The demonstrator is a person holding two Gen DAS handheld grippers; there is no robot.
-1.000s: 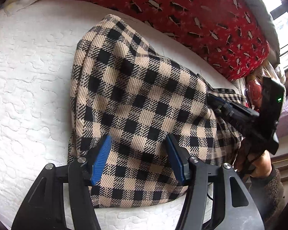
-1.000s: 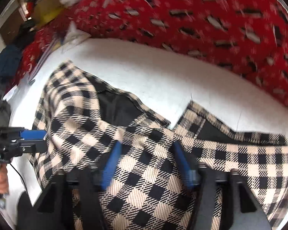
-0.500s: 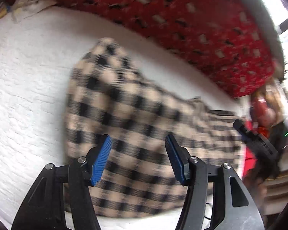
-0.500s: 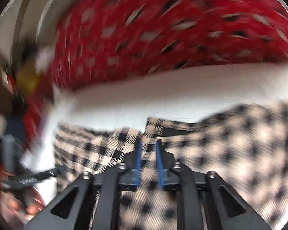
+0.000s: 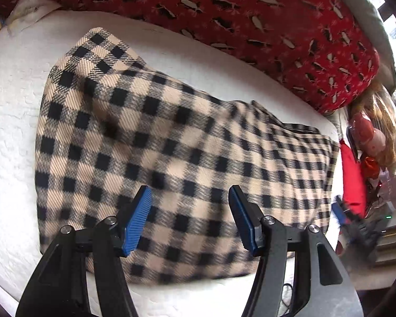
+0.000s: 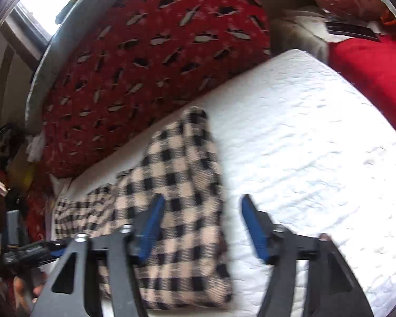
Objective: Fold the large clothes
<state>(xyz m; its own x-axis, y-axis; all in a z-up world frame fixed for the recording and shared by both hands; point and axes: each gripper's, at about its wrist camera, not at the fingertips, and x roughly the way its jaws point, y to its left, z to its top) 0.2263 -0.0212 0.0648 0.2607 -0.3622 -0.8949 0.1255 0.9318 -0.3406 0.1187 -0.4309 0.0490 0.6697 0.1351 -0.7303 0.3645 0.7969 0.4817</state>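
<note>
A beige and black checked garment [image 5: 158, 132] lies folded over on the white quilted mattress [image 5: 13, 105]. My left gripper [image 5: 190, 219] hovers open above its near part, with nothing between its blue pads. In the right wrist view the same garment [image 6: 182, 163] runs from the lower middle towards the upper left. My right gripper [image 6: 202, 211] is above the garment's right edge; its jaws are opening and the pads press on nothing. Each gripper shows at the edge of the other's view: the right one [image 5: 340, 211] and the left one [image 6: 39, 251], which a hand holds.
A red patterned blanket [image 5: 250, 13] is piled along the far side of the mattress [image 6: 303, 132]. A red cushion [image 6: 369, 66] and loose items crowd one end. A window [image 6: 47, 5] is beyond the blanket. Clutter fills the far left of the right wrist view.
My right gripper let go of the garment, opened wide, rolled and swung sideways off it. The garment now lies flatter. My left gripper drew back a little and stayed open.
</note>
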